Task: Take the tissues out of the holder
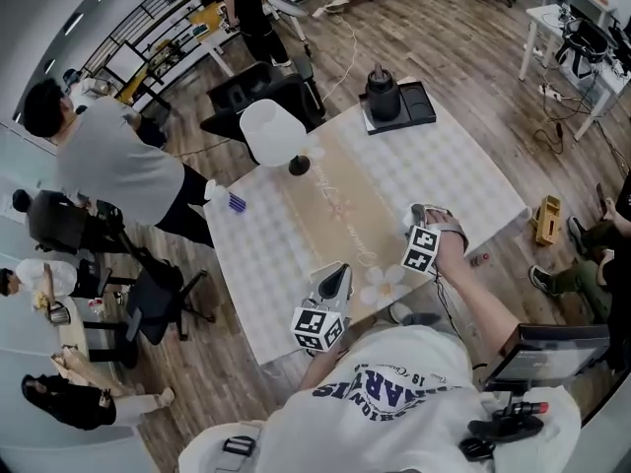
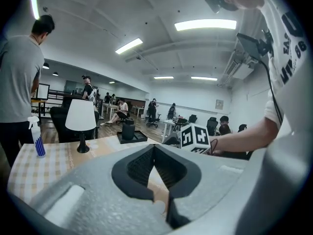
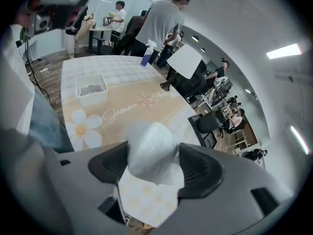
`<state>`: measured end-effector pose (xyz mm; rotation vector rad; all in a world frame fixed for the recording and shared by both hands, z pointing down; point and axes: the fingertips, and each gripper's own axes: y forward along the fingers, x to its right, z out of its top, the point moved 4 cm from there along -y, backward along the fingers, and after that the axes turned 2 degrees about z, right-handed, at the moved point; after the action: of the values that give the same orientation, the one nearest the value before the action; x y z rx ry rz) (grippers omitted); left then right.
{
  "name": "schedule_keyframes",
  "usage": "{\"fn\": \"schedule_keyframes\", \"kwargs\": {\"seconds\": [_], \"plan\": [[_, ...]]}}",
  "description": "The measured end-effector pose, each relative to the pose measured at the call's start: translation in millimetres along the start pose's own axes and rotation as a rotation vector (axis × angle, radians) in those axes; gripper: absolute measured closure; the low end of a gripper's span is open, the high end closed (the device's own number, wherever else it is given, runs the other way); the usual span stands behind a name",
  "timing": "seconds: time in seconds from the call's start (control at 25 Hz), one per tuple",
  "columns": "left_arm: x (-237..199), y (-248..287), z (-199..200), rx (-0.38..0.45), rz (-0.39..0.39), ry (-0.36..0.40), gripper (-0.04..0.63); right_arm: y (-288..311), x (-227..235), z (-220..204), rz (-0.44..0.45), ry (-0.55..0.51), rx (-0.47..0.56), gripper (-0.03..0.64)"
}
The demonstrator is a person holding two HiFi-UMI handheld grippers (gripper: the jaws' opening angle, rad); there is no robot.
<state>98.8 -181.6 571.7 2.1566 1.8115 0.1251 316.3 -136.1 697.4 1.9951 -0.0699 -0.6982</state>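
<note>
2 tools: right tool (image 3: 154, 166) tilts steeply down clamping a tissue (image 3: 149, 143); left tool (image 2: 154, 153) nearly level, closed, empty

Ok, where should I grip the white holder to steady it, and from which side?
Come from above and pinch the rim of one wall of the white holder, straddling it. It sits flat on the cloth, open-topped, with thin upright walls, so the rim is likely the easiest edge to catch.
</note>
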Motion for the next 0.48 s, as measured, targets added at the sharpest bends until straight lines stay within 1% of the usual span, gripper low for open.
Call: {"fn": "schedule_keyframes", "kwargs": {"seconds": [0.24,0.4,0.48], "plan": [[1.0,-4.4,-5.3,-0.007,0.016,0.003,0.591,57.8,-22.4,-29.4,-0.047,0.011,-0.047,0.296],[6.2,-5.7,-5.2,-0.013,0.013,-0.001,0.591,89.0,-45.0,-46.7,-0.015,0.006,-0.105,0.296],[8.0,-7.5,-4.2,-0.017,0.013,-0.001,0.591,101.2,-60.6,-55.0,0.006,-0.022,-0.133,0.296]]}}
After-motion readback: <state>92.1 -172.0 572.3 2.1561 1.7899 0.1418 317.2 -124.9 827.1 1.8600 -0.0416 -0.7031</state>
